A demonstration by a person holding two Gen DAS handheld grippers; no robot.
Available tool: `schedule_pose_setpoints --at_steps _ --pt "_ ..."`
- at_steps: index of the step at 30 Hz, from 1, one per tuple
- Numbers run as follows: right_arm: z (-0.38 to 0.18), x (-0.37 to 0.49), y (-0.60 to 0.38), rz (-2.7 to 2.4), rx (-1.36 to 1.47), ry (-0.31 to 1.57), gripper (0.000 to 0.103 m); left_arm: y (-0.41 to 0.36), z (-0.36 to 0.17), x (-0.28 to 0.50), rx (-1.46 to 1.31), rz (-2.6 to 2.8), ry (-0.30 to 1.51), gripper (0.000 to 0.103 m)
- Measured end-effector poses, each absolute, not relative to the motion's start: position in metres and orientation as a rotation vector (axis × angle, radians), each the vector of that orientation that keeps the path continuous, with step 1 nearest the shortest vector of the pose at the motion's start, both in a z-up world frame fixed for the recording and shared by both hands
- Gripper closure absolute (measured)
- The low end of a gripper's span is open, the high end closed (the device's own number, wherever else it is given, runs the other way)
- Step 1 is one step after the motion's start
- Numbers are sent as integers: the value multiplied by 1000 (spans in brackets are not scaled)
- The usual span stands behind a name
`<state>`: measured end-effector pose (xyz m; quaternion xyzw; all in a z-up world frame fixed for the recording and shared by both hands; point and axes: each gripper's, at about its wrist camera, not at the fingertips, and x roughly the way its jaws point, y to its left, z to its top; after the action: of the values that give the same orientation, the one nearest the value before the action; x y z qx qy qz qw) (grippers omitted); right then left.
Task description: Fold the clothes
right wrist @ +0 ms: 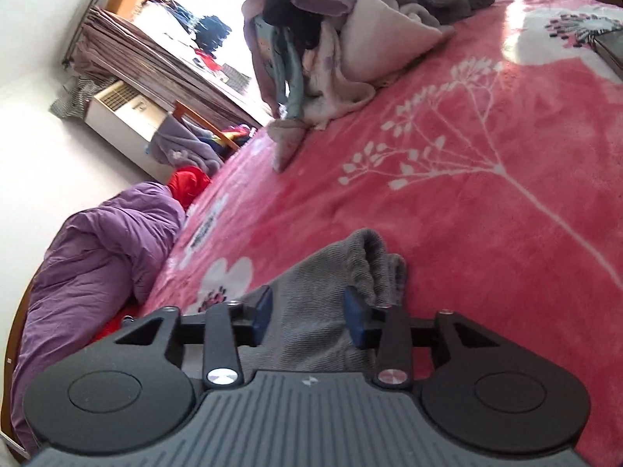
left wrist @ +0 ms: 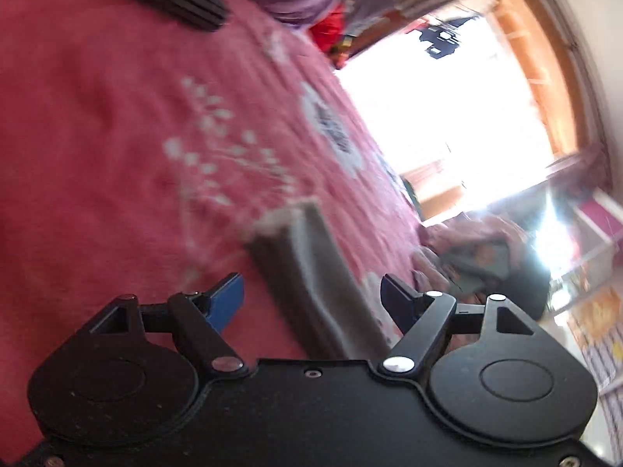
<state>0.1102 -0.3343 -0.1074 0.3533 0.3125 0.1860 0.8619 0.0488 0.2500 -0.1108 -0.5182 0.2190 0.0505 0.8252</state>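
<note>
1. Grey ribbed knit, the garment (right wrist: 331,272) to be folded: flat on the pink blanket (right wrist: 467,233), at the near edge of the bed, cuffed end pointing toward the bed's middle. Apart from the unfolded pile of clothes (right wrist: 331,39) at the far edge.
2. Right gripper (right wrist: 310,309): jaws about half apart, low over the knit, cloth running between the pads. No firm pinch visible (pads beside the fabric, not biting it).
3. Left gripper (left wrist: 311,295): jaws wide, nothing held. Same grey garment (left wrist: 307,257) ahead and between the fingers, folded edge showing; view heavily smeared, so exact contact not readable.
4. Risk, judged: closing on the top layer only. Doubled knit, soft pile underneath; a shallow bite likely to lift one layer and drag the fold open.
5. Risk, judged: catching the blanket (left wrist: 97,116) along with the garment. Plush surface, pads nearly down on it; a deep bite likely to tug the bedding and shift everything on it.
6. Risk, judged: uneven pull. One side nearly gripping, the other wide and unsettled; lifting early likely to skew the fold or twist the cuffed end.
7. Risk, judged: sliding off the bed. Near edge close, purple duvet (right wrist: 97,253) bunched just beyond the side edge; a hard sweep toward that side likely to push the knit over.
8. Glare from the window in the left view: poor sight of the far hem, so misjudged reach possible.
</note>
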Motion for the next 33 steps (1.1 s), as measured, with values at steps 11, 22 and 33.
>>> schedule_pose_setpoints --at_steps 11,22,33 --pt "-120 115 -343 427 808 639 56 252 -118 78 -1121 134 449 27" --pt "-127 126 -337 438 807 636 56 247 -132 84 -1051 123 467 72" --pt "-129 125 -343 439 861 631 56 213 -71 73 -928 2 296 90"
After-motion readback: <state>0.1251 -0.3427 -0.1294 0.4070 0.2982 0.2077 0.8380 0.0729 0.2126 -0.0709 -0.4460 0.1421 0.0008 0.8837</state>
